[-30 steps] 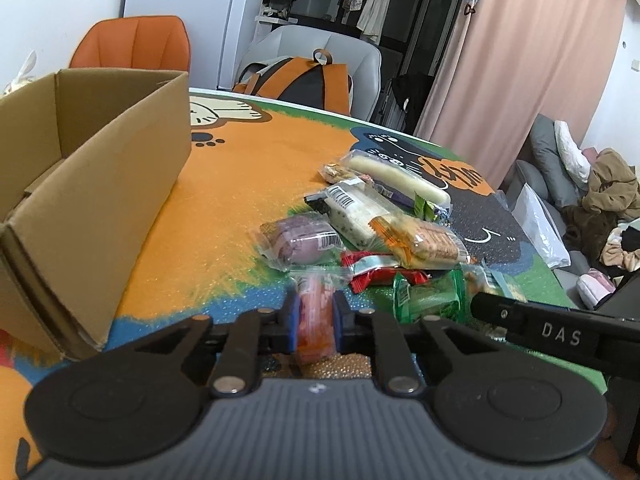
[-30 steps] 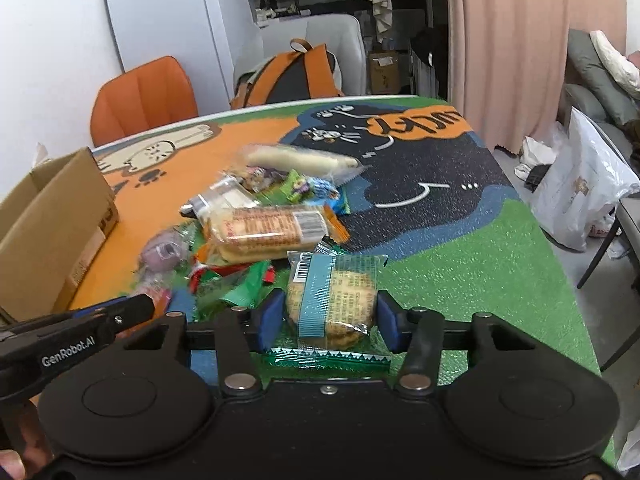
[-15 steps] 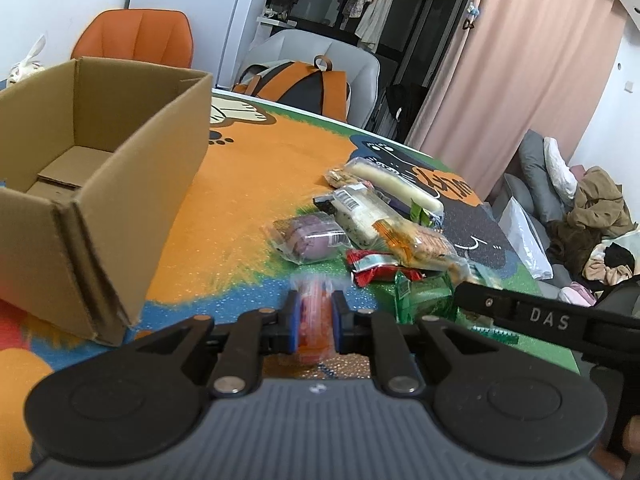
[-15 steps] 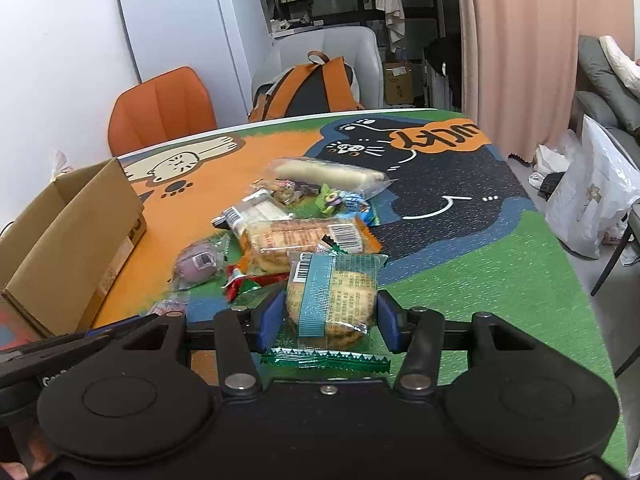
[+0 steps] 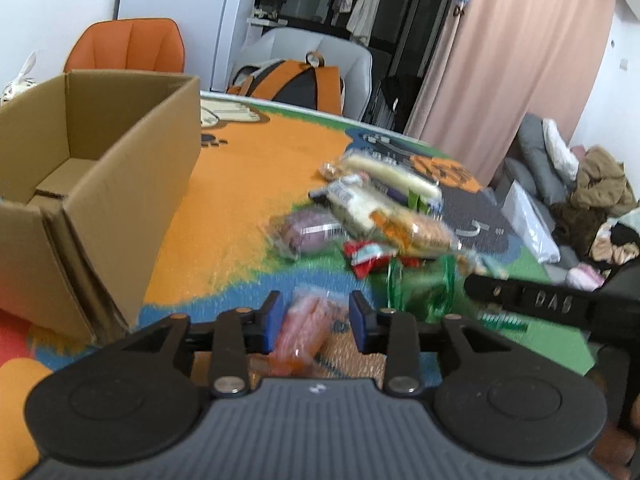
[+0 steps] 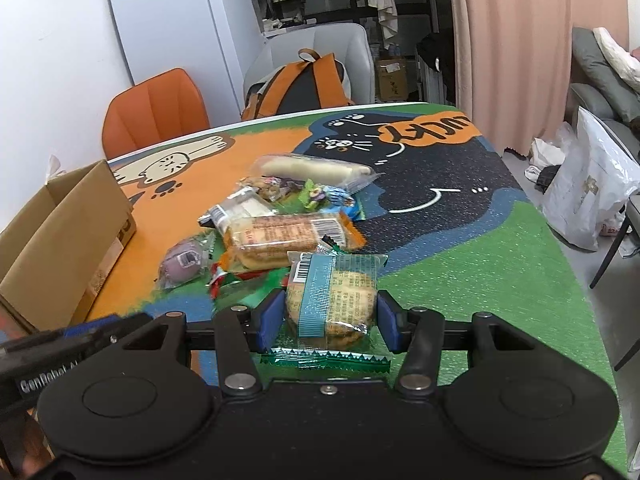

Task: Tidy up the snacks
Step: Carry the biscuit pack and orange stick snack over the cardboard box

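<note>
My left gripper [image 5: 316, 320] hovers over the table's near edge and its jaws are opening. A pink-orange snack packet [image 5: 304, 330] hangs blurred between the blue pads [image 5: 271, 316] with a gap on each side. The open cardboard box [image 5: 80, 184] stands to its left. My right gripper [image 6: 329, 318] is shut on a round biscuit packet [image 6: 332, 296] with a teal band, lifted just above the table. Ahead lies the snack pile [image 6: 280, 236]: a long white roll, a wafer pack, a purple bun and small sweets.
The table carries a cartoon cat mat [image 6: 440, 208]. An orange chair [image 6: 156, 112] and a grey chair holding an orange backpack [image 6: 300, 84] stand behind the table. White bags [image 6: 588, 184] sit on the floor at the right. One finger of the right gripper [image 5: 532, 300] crosses the left view.
The left jaws, shut on the pink-orange packet before, have parted and the packet now sits loose between them. The right gripper keeps its hold on the biscuit packet.
</note>
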Demonstrator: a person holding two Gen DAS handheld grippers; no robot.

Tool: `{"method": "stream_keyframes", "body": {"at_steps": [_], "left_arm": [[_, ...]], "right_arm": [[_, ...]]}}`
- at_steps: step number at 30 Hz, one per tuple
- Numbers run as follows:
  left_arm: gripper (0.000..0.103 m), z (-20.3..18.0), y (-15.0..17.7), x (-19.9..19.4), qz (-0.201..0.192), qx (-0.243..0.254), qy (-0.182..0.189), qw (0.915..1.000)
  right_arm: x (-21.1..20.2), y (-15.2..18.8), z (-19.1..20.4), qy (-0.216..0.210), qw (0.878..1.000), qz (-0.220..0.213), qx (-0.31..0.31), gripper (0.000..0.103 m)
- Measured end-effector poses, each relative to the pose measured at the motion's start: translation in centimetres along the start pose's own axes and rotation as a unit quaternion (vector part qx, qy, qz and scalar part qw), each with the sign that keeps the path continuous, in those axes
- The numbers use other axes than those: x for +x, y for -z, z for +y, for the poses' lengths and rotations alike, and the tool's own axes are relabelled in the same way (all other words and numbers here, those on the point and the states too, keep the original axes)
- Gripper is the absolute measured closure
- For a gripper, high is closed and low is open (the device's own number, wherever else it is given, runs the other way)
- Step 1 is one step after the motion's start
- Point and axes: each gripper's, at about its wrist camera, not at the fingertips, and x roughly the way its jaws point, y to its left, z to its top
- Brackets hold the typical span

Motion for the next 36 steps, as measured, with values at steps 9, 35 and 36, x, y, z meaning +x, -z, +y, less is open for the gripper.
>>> {"method": "stream_keyframes", "body": {"at_steps": [9,35,36], "left_arm": [[0.086,0.1,0.4,0.1,0.008,0.014,-0.020,0.9997],[0.086,2.4,-3.9,-7.0,-0.083,-0.005,-0.041,0.9957],[0.086,2.6,-4.0,-7.2,-0.083,-0.006,-0.042,0.9956]], "right_arm": [[-0.3,0.2,-0.2,-0.005,1.000,-0.001,0.004,0.053],[-3.5,-2.0,6.3,-0.065,0.996,-0.037,-0.049,0.053],[-3.6,-2.1,6.7,-0.068,0.996,-0.036,-0.052,0.053]]}}
